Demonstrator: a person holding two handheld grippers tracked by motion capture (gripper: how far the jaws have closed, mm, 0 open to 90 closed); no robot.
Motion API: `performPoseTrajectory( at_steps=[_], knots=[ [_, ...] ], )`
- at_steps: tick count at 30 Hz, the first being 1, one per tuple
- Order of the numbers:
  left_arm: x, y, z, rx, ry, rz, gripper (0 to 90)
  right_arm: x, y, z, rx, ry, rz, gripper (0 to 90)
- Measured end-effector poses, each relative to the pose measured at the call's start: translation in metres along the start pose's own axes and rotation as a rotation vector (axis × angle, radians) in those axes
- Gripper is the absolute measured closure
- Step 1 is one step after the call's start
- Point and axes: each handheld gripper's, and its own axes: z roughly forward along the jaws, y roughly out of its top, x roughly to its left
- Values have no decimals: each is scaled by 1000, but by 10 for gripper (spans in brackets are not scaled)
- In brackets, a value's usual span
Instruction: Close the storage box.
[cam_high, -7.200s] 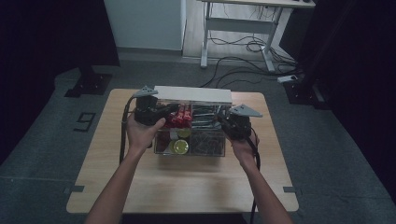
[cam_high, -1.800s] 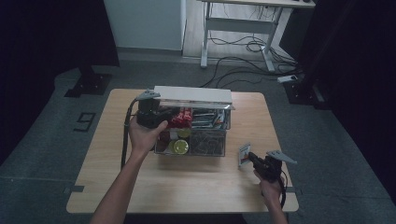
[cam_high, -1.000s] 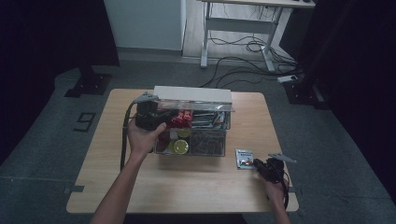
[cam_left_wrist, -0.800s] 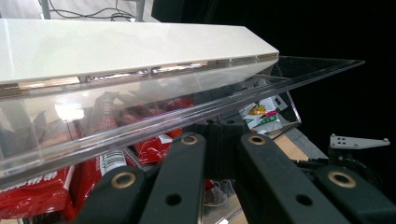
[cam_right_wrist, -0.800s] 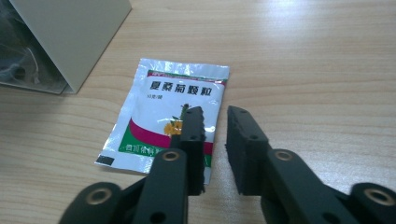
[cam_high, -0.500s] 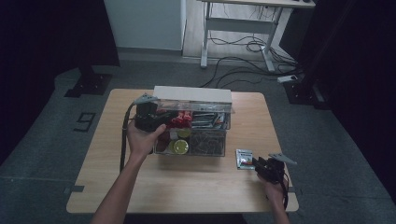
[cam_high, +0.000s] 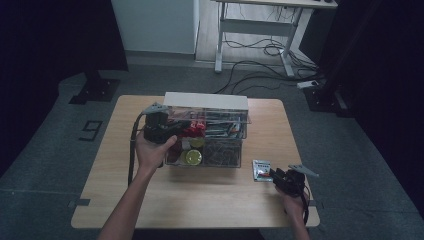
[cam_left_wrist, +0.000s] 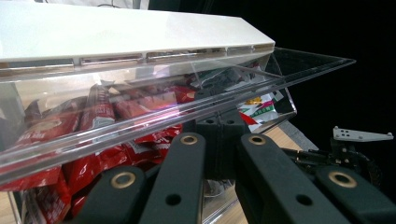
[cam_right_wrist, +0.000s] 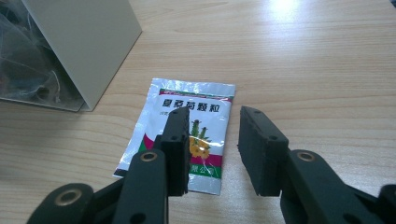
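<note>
Foil caught the light on the small sachet (cam_right_wrist: 182, 135), which lay flat on the wooden table (cam_high: 200, 200) just beside the clear storage box (cam_high: 215, 150), with the right gripper (cam_right_wrist: 212, 149) over it, jaws just opened, parted and pressing on nothing. The left gripper (cam_left_wrist: 219, 140) was shut on the box's near rim, steadying it. To finish the release well, I would judge, the right hand should lift straight off without dragging the packet, while the left holds the box firm.

Before us, our pale wooden tabletop (cam_high: 210, 200), bearing a clear plastic box (cam_high: 207, 132) and, just beside it, a flat sachet (cam_high: 260, 169).
</note>
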Motion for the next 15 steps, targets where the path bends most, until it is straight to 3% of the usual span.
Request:
performPoseTrajectory(
  at_steps=[15],
  knots=[
    [1, -9, -6, 12, -9, -6, 899, 3, -3, 2, 14, 17, 4, 629]
  ],
)
